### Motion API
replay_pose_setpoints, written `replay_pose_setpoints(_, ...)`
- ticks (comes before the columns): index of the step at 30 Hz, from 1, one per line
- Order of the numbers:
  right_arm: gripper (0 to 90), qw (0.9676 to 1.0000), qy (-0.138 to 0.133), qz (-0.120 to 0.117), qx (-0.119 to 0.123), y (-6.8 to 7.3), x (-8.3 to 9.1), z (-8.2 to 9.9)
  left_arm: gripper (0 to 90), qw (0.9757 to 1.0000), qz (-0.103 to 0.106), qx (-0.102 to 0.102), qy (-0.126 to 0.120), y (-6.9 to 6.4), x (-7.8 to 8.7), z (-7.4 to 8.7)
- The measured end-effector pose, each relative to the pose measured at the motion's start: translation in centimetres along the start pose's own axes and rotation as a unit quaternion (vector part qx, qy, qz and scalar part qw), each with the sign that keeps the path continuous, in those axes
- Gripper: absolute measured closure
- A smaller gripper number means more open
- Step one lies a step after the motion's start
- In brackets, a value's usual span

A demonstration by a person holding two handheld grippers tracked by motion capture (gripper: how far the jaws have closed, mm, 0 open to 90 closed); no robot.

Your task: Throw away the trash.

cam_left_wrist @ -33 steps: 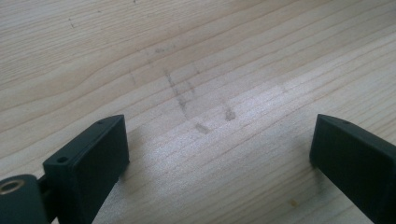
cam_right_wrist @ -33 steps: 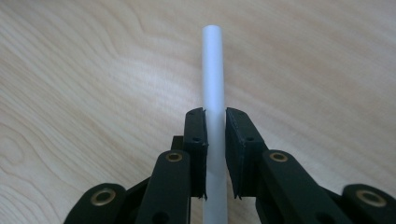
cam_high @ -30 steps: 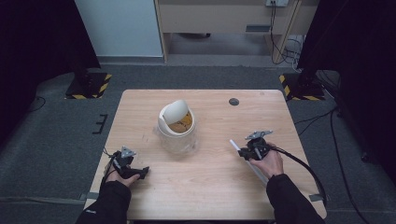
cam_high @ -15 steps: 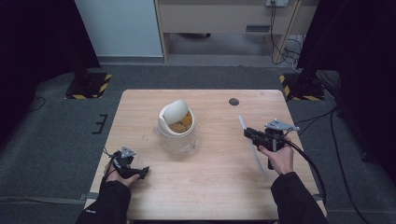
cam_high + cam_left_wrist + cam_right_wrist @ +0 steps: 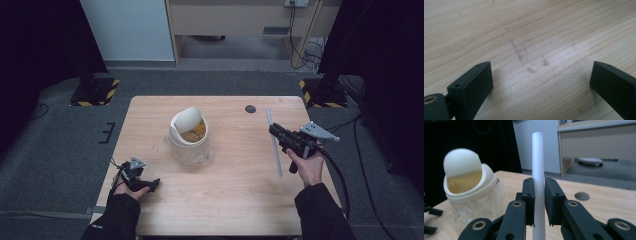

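Nearest to me, my left gripper (image 5: 137, 176) rests at the near-left corner of the table (image 5: 235, 200), jaws spread wide with nothing between them — its own view shows bare wood grain and a few faint smudges. It has no part in the work yet.

Out to the right, my right gripper (image 5: 278, 135) is clamped on a white tube (image 5: 273, 141), the pads pinching it partway along its length. From the high view the tube looks lifted clear of the table, on the right half, well apart from the bin. Its long axis runs near-to-far across the table in that view, one end toward me, the other toward the far edge. In the right gripper view the white tube (image 5: 539, 182) stands upright between the pads, so it sits crosswise to the jaws, free end up.

Further in, at table centre, the small bin (image 5: 189, 136) with its swing lid tipped — opening toward my side, something tan inside, a clear liner bunched around the body. Beyond it, a round hole (image 5: 250, 108) in the tabletop near the far edge.

My reading: pick-up done, tube secured. Left to do — carry it leftward to the bin, tip one end at the opening, let go.
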State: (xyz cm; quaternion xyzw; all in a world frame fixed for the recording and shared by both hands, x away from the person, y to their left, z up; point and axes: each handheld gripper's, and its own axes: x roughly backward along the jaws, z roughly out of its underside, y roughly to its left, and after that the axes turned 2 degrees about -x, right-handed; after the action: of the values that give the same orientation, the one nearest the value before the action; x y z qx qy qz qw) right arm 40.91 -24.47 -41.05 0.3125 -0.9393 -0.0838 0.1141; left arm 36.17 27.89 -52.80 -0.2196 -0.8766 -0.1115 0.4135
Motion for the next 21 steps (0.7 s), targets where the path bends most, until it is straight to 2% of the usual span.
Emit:
replay_pose_setpoints(5, 79.2, 0.9993, -0.038, -0.004, -0.001, 0.2, 0.4, -1.4, 3.9, 1.0000, 0.001, -0.001, 0.001, 0.0, 0.0, 0.0)
replay_pose_setpoints(9, 79.2, 0.9980, -0.063, -0.010, 0.004, 0.9, 0.1, -2.5, 3.8, 1.0000, 0.001, -0.002, 0.000, 0.0, 0.0, 0.0)
replay_pose_setpoints(15, 79.2, 0.9955, -0.092, -0.024, -0.001, 2.0, -1.4, -4.1, 4.8, 1.0000, 0.002, -0.003, 0.001, 0.0, 0.1, 0.0)
replay_pose_setpoints(21, 79.2, 0.9931, -0.111, -0.038, 0.000, 3.3, -2.7, -5.8, 13.4, 0.9998, 0.013, 0.013, 0.002, -0.1, 0.5, -0.3)
